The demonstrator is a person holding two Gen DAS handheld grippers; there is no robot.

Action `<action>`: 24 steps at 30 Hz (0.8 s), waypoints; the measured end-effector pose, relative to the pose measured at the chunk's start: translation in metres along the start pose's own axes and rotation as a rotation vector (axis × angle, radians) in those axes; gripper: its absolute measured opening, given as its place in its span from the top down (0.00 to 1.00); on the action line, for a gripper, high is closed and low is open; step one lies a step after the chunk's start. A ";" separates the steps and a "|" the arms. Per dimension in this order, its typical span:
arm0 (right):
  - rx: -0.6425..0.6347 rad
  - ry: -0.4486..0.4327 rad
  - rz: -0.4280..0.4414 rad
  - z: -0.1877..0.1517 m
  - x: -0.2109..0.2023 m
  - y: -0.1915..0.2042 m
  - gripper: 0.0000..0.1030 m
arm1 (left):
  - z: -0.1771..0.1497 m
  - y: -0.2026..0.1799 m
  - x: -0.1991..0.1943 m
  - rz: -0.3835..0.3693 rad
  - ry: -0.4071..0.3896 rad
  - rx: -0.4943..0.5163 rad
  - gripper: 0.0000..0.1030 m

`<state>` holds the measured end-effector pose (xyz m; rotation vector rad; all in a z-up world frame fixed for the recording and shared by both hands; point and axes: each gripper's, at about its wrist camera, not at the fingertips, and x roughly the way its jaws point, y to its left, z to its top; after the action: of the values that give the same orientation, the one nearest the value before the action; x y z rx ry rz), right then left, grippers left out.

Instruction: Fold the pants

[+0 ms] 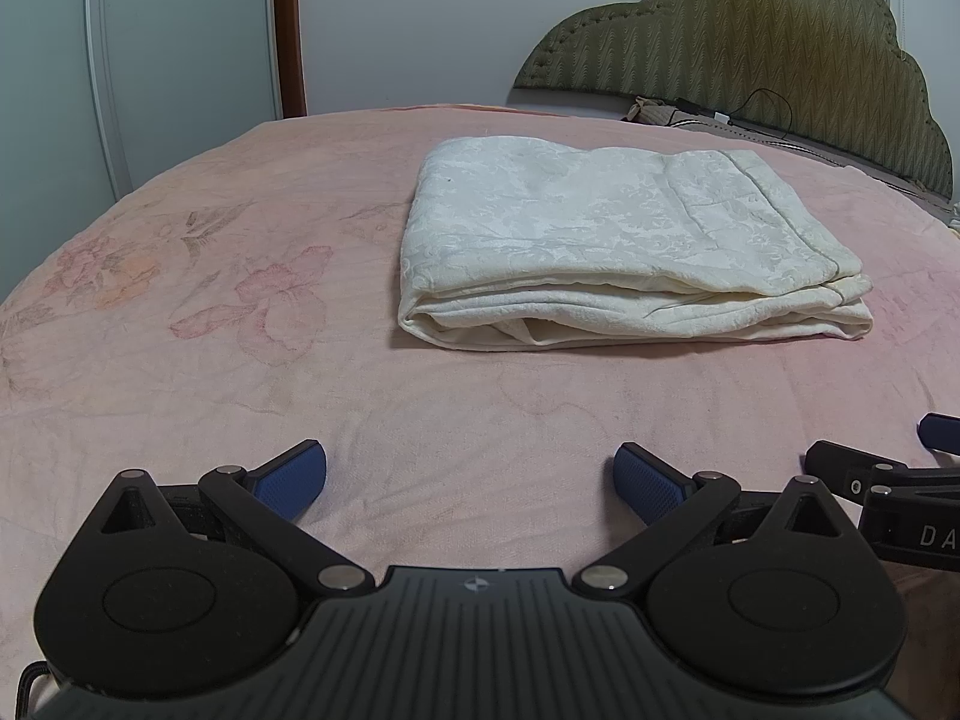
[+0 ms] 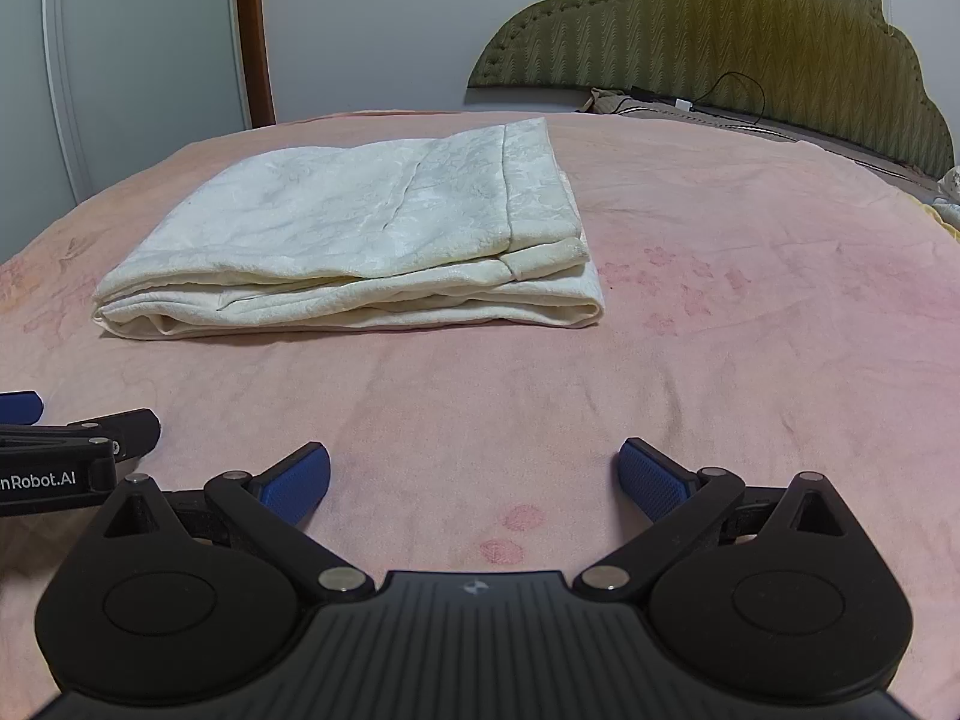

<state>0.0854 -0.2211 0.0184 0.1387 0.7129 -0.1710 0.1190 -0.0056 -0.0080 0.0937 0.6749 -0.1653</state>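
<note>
The cream-white pants lie folded in a flat rectangular stack on the pink bed cover. In the right wrist view the pants lie ahead and to the left. My left gripper is open and empty, low over the cover, well short of the pants. My right gripper is open and empty too, beside the left one. Each gripper shows at the edge of the other's view: the right gripper at the right, the left gripper at the left.
A padded olive headboard stands at the back right with a black cable in front of it. A white wardrobe door and a brown door frame stand behind the bed. The bed cover spreads to the right of the pants.
</note>
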 end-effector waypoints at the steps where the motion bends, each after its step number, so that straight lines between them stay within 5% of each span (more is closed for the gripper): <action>1: 0.000 0.000 0.000 0.000 0.000 0.000 0.00 | 0.000 0.000 0.000 0.000 0.000 -0.001 0.00; 24: -0.010 0.002 -0.001 0.000 -0.002 -0.001 0.00 | -0.003 0.002 -0.008 0.034 -0.007 -0.019 0.00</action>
<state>0.0839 -0.2214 0.0192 0.1288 0.7156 -0.1685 0.1119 -0.0025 -0.0053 0.0862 0.6676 -0.1269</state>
